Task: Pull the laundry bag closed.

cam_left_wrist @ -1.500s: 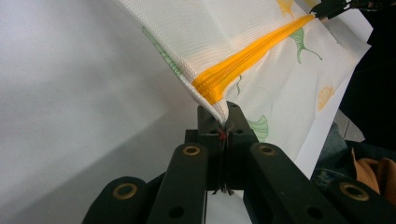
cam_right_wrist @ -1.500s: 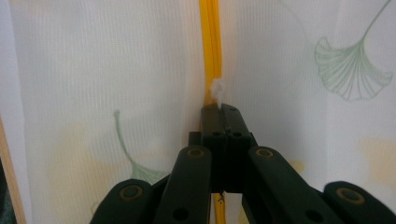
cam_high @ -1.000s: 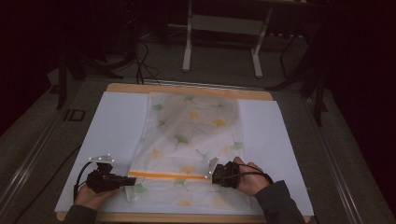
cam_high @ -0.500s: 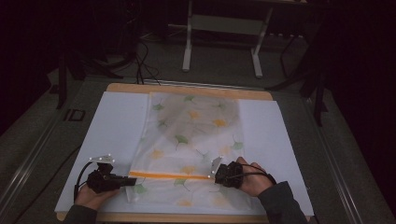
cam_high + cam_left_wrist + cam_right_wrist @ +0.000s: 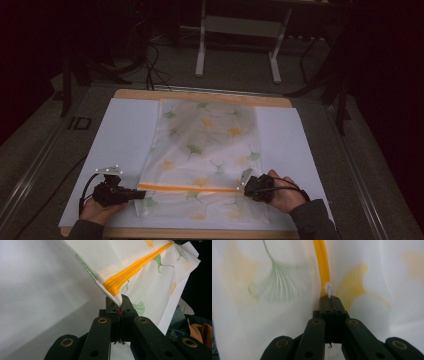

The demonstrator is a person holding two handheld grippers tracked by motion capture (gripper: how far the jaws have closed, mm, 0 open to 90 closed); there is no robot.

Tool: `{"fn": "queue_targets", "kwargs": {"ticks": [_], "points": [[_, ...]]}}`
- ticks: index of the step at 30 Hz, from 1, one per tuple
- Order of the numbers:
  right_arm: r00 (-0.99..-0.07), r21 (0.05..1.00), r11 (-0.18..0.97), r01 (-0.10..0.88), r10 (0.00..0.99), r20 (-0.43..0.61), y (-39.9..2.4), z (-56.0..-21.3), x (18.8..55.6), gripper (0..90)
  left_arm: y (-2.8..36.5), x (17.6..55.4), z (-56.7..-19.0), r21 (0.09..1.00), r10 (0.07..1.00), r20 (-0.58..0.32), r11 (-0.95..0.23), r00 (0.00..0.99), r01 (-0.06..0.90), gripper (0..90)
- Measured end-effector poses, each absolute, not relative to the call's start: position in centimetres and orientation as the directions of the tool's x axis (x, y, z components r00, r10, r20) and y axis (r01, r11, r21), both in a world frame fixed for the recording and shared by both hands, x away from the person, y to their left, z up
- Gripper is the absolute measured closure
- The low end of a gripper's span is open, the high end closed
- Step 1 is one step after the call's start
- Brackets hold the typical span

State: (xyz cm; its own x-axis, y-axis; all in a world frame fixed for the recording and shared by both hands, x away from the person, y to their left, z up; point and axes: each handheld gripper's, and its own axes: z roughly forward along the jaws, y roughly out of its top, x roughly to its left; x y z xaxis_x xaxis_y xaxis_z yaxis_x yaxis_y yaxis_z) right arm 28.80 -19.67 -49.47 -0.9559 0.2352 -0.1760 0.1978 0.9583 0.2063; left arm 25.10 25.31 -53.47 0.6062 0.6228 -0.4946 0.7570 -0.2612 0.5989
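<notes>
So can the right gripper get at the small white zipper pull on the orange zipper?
Probably yes: the right gripper sits shut right at the white zipper pull; nothing lies between.

You have a white sheet (image 5: 125, 135) covering nearly the whole desk (image 5: 135, 94), whose wooden rim shows along the far and near edges. Off the left edge, near the far corner, lies a small dark rectangular frame (image 5: 80, 123). Beyond the far edge stands a white-legged stand (image 5: 240, 30), with cables (image 5: 150, 55) on the floor.
</notes>
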Motion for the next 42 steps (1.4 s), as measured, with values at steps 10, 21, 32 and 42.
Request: {"fn": "queue_targets", "kwargs": {"ticks": [10, 21, 32, 42], "points": [[-0.946, 0.218, 0.947, 0.234, 0.274, -0.174, -22.1, -48.9, 28.6, 90.0, 24.6, 25.2, -53.6, 0.592, 0.603, -0.495, -0.293, 0.626, 0.751, 88.6], [-0.934, 0.103, 0.986, 0.133, 0.159, -0.319, -20.2, -48.2, 28.9, 90.0, 24.9, 25.1, -53.4, 0.597, 0.619, -0.492, -0.272, 0.612, 0.755, 88.7], [-0.932, 0.175, 0.956, 0.236, 0.274, -0.238, -24.0, -48.8, 28.4, 90.0, 24.7, 25.0, -53.5, 0.596, 0.592, -0.495, -0.302, 0.637, 0.744, 88.2], [-0.870, 0.420, 0.799, 0.430, 0.491, -0.044, -27.1, -49.1, 28.4, 69.7, 26.0, 24.1, -52.9, 0.621, 0.648, -0.425, -0.300, 0.632, 0.725, 61.4]]}}
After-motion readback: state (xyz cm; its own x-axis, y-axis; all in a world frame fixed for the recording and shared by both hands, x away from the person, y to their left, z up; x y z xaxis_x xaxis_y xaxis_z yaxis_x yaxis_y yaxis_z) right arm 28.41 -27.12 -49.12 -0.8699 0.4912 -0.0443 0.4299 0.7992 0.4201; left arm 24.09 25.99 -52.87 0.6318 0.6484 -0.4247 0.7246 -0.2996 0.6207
